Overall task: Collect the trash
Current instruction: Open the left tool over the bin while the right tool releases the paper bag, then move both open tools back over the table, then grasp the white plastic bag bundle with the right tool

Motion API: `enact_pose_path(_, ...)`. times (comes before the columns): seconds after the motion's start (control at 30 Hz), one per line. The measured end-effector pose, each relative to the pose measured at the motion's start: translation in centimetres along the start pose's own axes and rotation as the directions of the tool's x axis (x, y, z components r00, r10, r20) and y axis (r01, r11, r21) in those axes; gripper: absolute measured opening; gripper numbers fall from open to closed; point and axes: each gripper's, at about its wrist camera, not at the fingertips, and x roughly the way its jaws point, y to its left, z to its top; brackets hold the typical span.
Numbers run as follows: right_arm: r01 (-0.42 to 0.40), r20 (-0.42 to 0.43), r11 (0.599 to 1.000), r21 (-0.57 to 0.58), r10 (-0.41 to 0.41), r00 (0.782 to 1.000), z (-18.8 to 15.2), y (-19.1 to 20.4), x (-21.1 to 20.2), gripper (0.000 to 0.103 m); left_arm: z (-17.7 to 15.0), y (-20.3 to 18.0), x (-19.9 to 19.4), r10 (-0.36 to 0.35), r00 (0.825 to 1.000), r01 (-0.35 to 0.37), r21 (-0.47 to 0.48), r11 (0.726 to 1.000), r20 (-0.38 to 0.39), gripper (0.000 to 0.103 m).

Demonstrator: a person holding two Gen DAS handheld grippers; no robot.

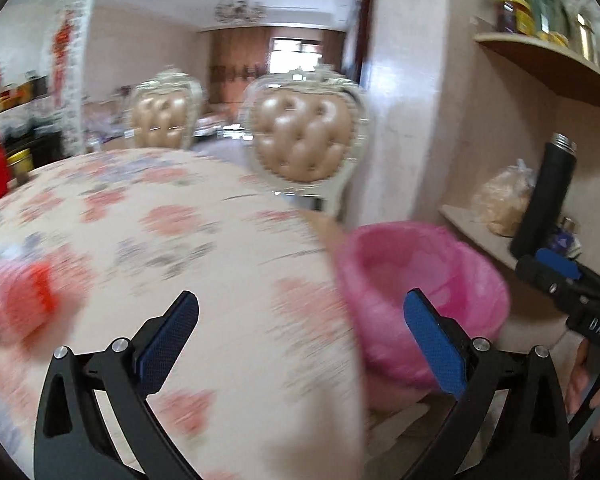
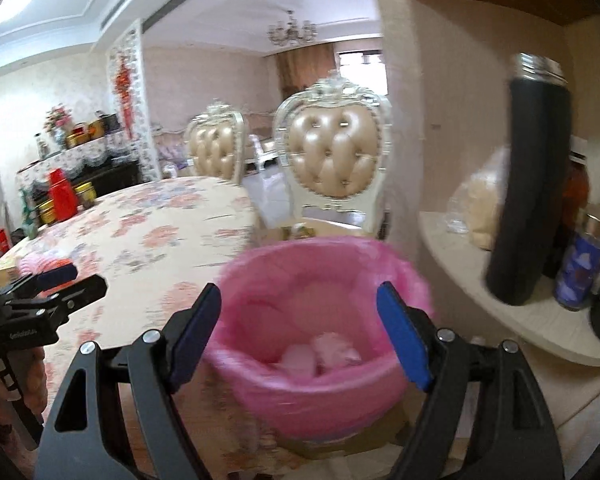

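Note:
A bin lined with a pink bag [image 2: 320,312] stands beside the table's right end; it also shows in the left wrist view [image 1: 420,288]. Crumpled pale trash [image 2: 324,354] lies at its bottom. My right gripper [image 2: 300,304] is open and empty, just above the bin's near rim. My left gripper [image 1: 300,312] is open and empty over the flowered tablecloth [image 1: 160,240]. A blurred red and pink piece of trash [image 1: 24,304] lies on the table to its left; it also shows in the right wrist view [image 2: 48,262]. The right gripper shows at the left wrist view's right edge [image 1: 556,268].
Two padded beige chairs [image 2: 336,156] stand behind the table. A shelf [image 2: 520,312] to the right holds a tall black flask [image 2: 528,184], a blue can [image 2: 580,268] and a bagged food item [image 1: 500,200]. Red boxes and tins [image 2: 64,196] sit at the table's far left.

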Motion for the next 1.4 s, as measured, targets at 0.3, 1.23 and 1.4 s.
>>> enact_pose_path(0.3, -0.207, -0.059, 0.973, -0.105, 0.201, 0.978, -0.4, 13.6, 1.6, 0.078, -4.5, 10.9, -9.8, 0.296, 0.955, -0.295, -0.033, 0.955, 0.022, 0.096)
enact_pose_path(1.23, -0.689, -0.454, 0.669, -0.279, 0.54, 0.709, -7.6, 53.9, 5.2, 0.081, -14.6, 35.9, -31.7, 0.786, 0.604, -0.775, -0.33, 0.54, -0.132, 0.096)
enact_pose_path(1.4, -0.695, -0.497, 0.654, -0.3, 0.515, 0.699, -8.6, 58.5, 6.2, 0.082, -15.6, 36.0, -33.6, 0.778, 0.616, -0.75, -0.397, 0.529, -0.126, 0.096)
